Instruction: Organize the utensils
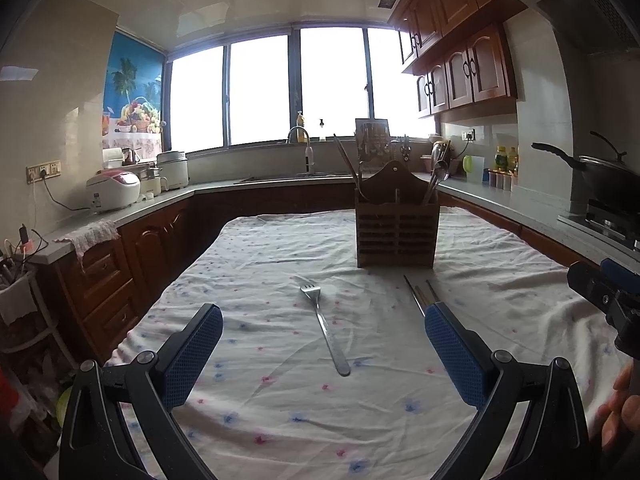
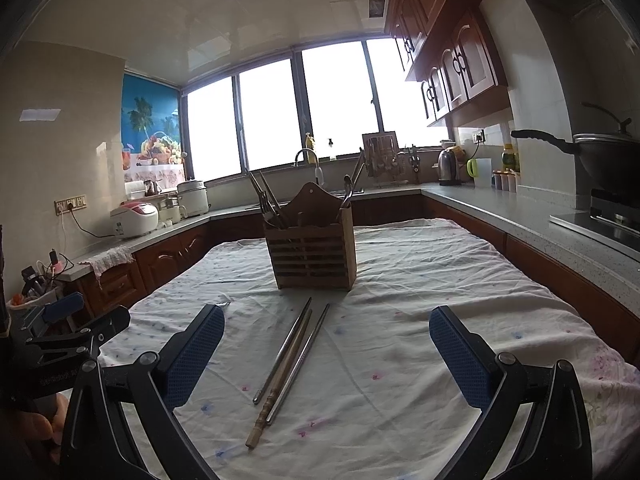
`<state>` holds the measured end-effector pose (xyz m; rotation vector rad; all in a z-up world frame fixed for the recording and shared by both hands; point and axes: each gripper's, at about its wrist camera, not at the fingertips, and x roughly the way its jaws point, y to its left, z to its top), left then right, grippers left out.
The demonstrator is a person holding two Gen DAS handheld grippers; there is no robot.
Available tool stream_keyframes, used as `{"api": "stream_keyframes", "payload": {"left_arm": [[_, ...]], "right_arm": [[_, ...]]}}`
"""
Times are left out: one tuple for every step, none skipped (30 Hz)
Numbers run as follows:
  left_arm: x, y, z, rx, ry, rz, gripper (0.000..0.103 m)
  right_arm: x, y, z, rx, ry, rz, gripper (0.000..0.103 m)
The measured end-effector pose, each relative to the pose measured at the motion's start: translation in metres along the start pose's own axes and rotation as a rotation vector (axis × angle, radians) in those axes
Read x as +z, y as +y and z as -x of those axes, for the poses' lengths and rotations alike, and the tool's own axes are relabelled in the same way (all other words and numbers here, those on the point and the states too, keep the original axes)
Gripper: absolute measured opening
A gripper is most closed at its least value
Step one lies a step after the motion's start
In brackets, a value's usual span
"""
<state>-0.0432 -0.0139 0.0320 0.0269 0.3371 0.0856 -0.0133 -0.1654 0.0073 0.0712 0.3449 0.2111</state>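
- Left gripper (image 1: pixel 323 334) hangs spread wide above a fork (image 1: pixel 325 324) lying on the worktop (image 1: pixel 248 264).
- Right gripper (image 2: pixel 327 334) gapes empty over three chopsticks (image 2: pixel 289 360), near the wooden holder (image 2: pixel 312 258).

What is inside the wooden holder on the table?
The holder has chopsticks sticking out of its left side and spoons out of its right. Its slatted front hides their lower ends; the middle looks empty, but I cannot be sure.
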Motion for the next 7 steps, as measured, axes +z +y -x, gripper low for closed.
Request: {"api": "stream_keyframes", "payload": {"left_arm": [[0.0009,-0.0001,-0.0009,-0.001,0.001,0.001,0.102],[0.0012,-0.0013,-0.0008,-0.002,0.002,0.001,0.102],[0.0024,-0.0012,-0.0020,-0.007,0.005,0.001,0.102],[0.0030,-0.0013,-0.0024,-0.011,0.006,0.002,0.102],[0.0035,-0.0018,-0.0028,-0.014,0.007,0.003,0.102],[0.0047,-0.0016,-0.0033,-0.017,0.008,0.005,0.102],[0.0058,-0.0013,-0.0041,-0.021,0.010,0.006,0.102]], "right_arm": [[0.0002,0.0001,-0.0003,-0.001,0.002,-0.001,0.103],[0.0005,-0.0002,-0.0012,-0.001,0.004,-0.002,0.103],[0.0009,-0.0004,-0.0021,-0.002,0.007,-0.003,0.103],[0.0013,-0.0004,-0.0030,-0.003,0.010,-0.003,0.103],[0.0020,-0.0009,-0.0041,-0.004,0.013,-0.001,0.103],[0.0027,-0.0011,-0.0056,-0.005,0.017,0.001,0.103],[0.0036,-0.0012,-0.0075,-0.005,0.024,0.003,0.103]]}}
